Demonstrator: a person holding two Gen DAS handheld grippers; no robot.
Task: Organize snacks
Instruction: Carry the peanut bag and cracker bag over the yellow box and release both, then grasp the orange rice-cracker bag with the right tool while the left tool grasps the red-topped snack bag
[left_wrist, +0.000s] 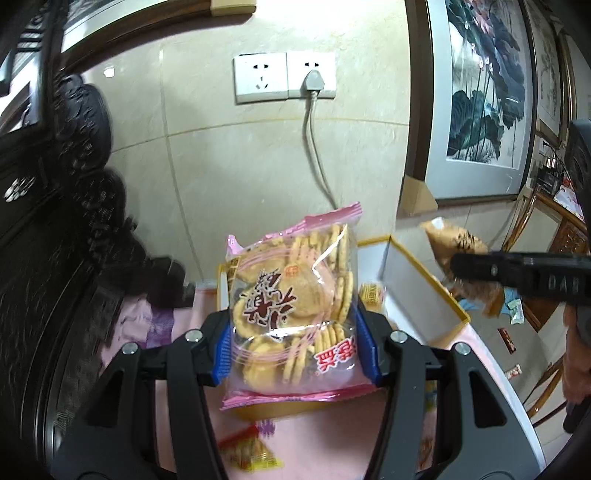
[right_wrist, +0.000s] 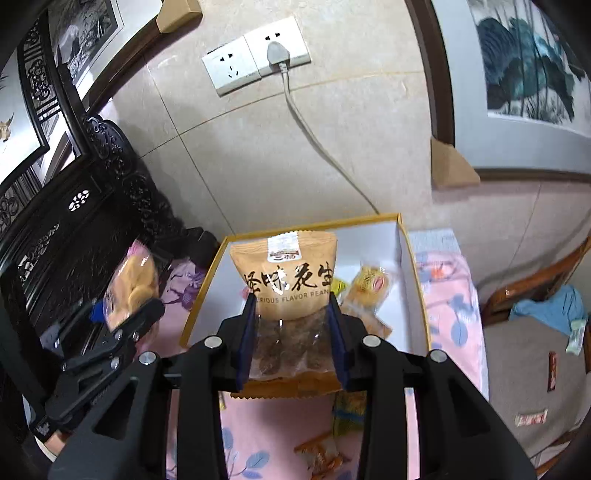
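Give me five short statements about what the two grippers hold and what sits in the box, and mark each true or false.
1. The left gripper grips a pink-edged bag of round crackers. True.
2. The right gripper is open with nothing in it. False: it is shut on a tan peanut bag.
3. The white box with a yellow rim has a lid on. False: it is open on top.
4. A small yellow snack pack lies in the box. True.
5. Both wall sockets are free. False: one holds a plug.
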